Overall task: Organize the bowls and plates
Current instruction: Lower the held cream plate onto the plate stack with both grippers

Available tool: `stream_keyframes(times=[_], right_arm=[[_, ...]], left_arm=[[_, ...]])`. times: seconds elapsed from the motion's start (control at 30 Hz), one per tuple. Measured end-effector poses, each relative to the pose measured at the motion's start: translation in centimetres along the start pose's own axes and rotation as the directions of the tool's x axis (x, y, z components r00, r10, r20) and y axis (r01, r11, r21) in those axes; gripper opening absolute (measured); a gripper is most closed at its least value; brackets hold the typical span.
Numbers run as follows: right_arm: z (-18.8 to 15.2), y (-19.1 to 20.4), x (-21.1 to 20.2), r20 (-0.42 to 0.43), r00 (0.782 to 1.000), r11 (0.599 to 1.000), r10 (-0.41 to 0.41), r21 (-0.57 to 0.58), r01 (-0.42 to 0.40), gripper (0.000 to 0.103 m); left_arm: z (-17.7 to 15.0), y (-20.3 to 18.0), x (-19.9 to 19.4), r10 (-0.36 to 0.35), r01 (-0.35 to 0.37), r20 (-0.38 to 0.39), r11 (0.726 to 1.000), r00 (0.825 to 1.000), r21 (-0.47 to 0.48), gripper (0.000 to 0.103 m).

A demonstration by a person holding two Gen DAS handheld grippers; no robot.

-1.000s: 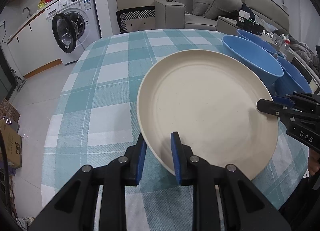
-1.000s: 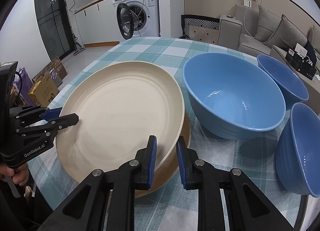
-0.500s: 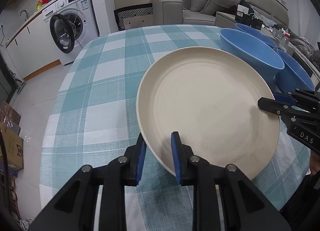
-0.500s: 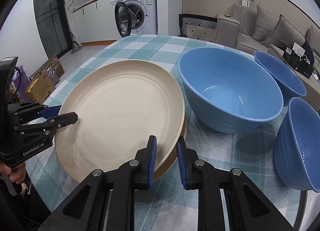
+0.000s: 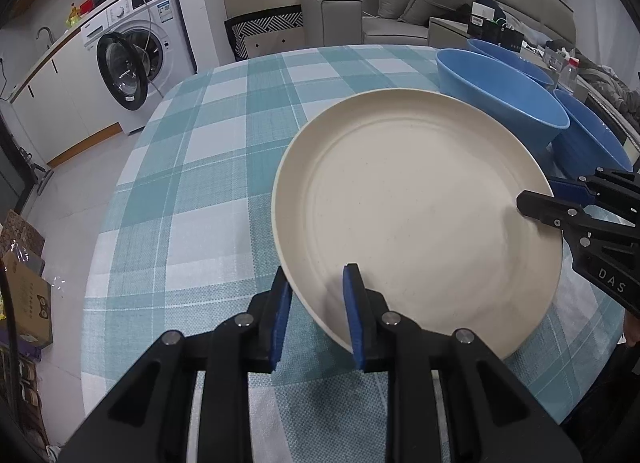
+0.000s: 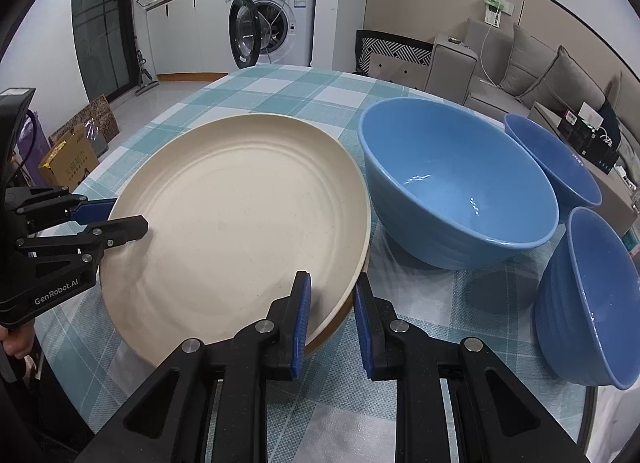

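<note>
The cream plate (image 6: 240, 219) is pinched at opposite rims by the left gripper (image 5: 318, 311) and right gripper (image 6: 330, 317). It should be kept level and set squarely onto the tan plate (image 6: 340, 321) just beneath.

White letters "DAS" on the black body of the right tool (image 5: 536, 209) seen from the left wrist view, white "GenRobot.AI" on the black body of the left tool (image 6: 120, 219) seen from the right wrist view, washing machine (image 6: 276, 19) label too small to read

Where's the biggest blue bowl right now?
In the right wrist view the biggest blue bowl stands on the checked tablecloth just right of the cream plate, with two smaller blue bowls further right.
</note>
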State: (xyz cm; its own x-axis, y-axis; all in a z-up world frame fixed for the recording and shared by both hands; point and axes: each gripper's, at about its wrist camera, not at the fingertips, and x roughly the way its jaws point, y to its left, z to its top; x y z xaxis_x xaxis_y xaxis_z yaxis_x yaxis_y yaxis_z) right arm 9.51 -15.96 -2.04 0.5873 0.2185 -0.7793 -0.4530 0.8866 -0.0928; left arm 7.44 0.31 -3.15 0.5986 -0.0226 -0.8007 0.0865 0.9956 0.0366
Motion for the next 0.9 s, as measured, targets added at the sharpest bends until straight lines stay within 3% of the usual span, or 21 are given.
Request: stream_keyframes(times=[0.63,0.9], right_arm=[[-0.3,1.3,0.5,-0.005,0.997,0.994,-0.076,-0.074,0.076,0.027],[-0.7,2.0,1.0,-0.004,0.994,0.987,-0.109,-0.122,0.108,0.033]], left_arm=[[-0.3,-1.0,0.4,0.047,-0.046,-0.014,0.997,0.999,0.054,0.030],[-0.3,-1.2,0.5,0.046,-0.044,-0.019,0.996,0.999,0.075,0.038]])
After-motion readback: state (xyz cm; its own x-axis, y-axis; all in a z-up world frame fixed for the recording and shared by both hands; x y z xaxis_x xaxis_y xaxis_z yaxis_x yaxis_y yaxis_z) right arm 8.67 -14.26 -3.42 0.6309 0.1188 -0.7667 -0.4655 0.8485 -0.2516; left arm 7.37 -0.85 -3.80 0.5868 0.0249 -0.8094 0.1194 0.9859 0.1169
